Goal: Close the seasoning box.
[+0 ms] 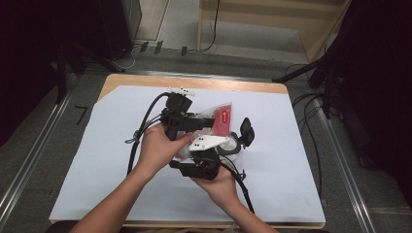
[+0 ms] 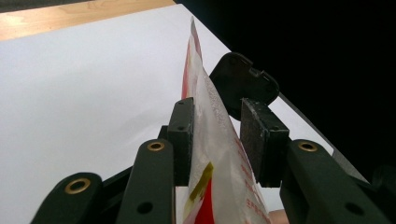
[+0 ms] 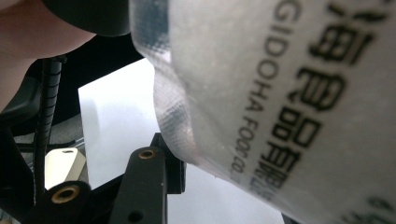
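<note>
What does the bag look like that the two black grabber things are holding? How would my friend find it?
Look at the white sheet on the wooden table. Near its middle, two hands bring black grippers together, and the bag sticks up between them. It is a see-through plastic pouch with a red patch and printed writing, the one soft, crinkly thing among hard black parts.

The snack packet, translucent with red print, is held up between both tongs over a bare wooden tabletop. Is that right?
Not quite: the snack packet sits between the left tongs and the right tongs, but over a white sheet covering the wooden table, as the high view shows.
</note>
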Demonstrator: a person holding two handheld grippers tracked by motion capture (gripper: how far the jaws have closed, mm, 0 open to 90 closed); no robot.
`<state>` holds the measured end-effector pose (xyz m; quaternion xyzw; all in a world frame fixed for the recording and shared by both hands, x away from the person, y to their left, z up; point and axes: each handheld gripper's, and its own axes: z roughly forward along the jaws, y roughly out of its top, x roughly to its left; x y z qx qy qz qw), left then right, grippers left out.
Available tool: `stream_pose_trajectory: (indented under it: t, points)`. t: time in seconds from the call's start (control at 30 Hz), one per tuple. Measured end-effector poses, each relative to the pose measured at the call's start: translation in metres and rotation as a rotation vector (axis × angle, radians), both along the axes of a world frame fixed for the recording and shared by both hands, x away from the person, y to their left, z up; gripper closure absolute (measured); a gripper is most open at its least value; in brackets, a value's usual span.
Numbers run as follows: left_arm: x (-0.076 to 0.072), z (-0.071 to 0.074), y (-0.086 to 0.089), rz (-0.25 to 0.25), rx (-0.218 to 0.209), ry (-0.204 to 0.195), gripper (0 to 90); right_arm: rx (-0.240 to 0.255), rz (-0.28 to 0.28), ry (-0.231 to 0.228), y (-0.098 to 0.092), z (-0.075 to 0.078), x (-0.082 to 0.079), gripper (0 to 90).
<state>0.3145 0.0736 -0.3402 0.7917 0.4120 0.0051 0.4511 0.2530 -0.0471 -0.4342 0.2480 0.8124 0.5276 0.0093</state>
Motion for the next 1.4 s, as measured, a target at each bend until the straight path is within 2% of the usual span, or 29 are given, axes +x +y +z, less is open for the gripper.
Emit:
stream_pose_trajectory:
  t: [0.23, 0.77, 0.87, 0.97, 1.1, 1.13, 1.33, 1.4]
  points:
    - [0.0006, -0.0007, -0.0023, -0.008, -0.007, -0.003, 66.3, -0.001, -0.005, 0.001, -0.0018, -0.0001, -0.0001, 63.6]
    - [-0.0001, 0.0015, -0.0036, -0.019, 0.016, -0.001, 66.1, 0.003, -0.009, 0.004, -0.0029, 0.0003, -0.0015, 63.6]
    - [-0.0013, 0.0015, -0.0050, -0.014, 0.003, -0.004, 66.0, 0.005, -0.009, 0.003, -0.0028, 0.0007, -0.0021, 63.5]
    - [-0.0025, 0.0042, -0.0055, -0.020, 0.027, 0.000, 66.0, 0.012, -0.005, 0.001, -0.0021, 0.0012, -0.0031, 63.6]
    - [-0.0023, 0.0052, -0.0047, -0.019, 0.033, 0.008, 65.9, 0.006, 0.000, -0.009, -0.0012, 0.0023, -0.0047, 63.5]
    - [-0.0022, 0.0047, -0.0048, -0.018, 0.024, 0.006, 65.9, 0.005, 0.001, -0.010, -0.0010, 0.0023, -0.0048, 63.6]
    - [-0.0025, 0.0058, -0.0043, -0.022, 0.033, 0.008, 65.7, 0.009, 0.000, -0.004, -0.0006, 0.0027, -0.0056, 63.6]
    - [-0.0030, 0.0054, -0.0049, -0.021, 0.020, 0.004, 65.7, 0.010, 0.000, -0.004, -0.0004, 0.0030, -0.0060, 63.6]
